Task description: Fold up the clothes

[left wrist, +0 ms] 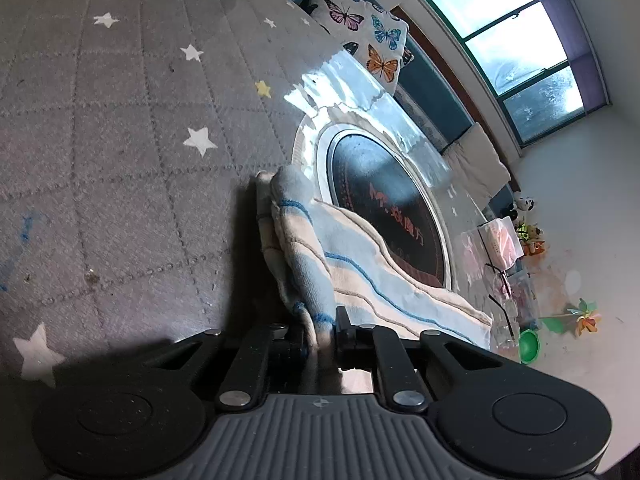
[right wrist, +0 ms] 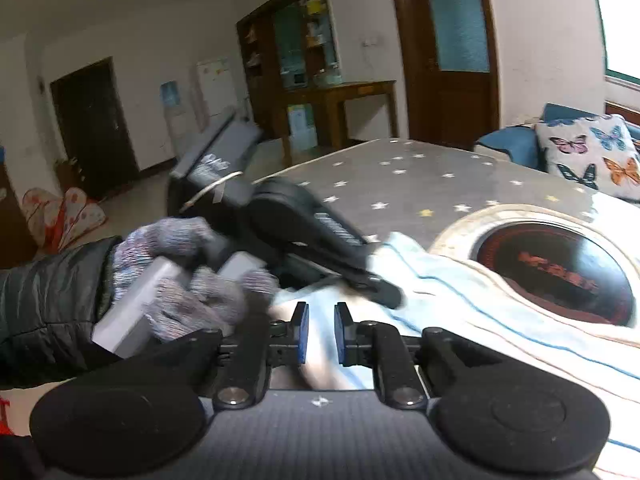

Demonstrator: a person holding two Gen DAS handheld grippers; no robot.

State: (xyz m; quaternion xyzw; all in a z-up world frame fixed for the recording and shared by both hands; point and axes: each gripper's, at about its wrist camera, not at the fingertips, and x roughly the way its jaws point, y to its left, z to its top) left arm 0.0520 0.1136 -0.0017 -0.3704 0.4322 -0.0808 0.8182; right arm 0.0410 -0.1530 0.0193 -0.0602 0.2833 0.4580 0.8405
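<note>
Nearest in the left wrist view, the left gripper [left wrist: 320, 330] has its jaws pressed together on a bunched fold of the striped garment [left wrist: 360, 272] — pale blue and cream bands with thin darker blue lines. The pinched cloth rises in a ridge ahead of the jaws, then spreads flat towards the right across the table cover [left wrist: 120, 140], a grey quilted cloth printed with white stars.

In the right wrist view, the right gripper [right wrist: 321, 334] shows blue pads [right wrist: 303, 332] drawn close, a narrow gap between them, with the same pale cloth running through that gap; whether the pads actually press on it cannot be told. Just beyond, at left, a hand in a grey knitted glove [right wrist: 188, 276] with a dark padded sleeve [right wrist: 48, 300] holds the left tool's handle, whose black body reaches down onto the garment.

Beyond the garment, a round dark panel [left wrist: 384, 208] with red lettering and a pale ring is set in the table; the garment's far edge overlaps its near rim. Farther off, a butterfly-print cushion [left wrist: 368, 36] rests on a blue sofa [right wrist: 508, 144]. Farthest — a window [left wrist: 516, 44] in one view, a wooden door [right wrist: 448, 52] and a shelving unit [right wrist: 296, 48] in the other.
</note>
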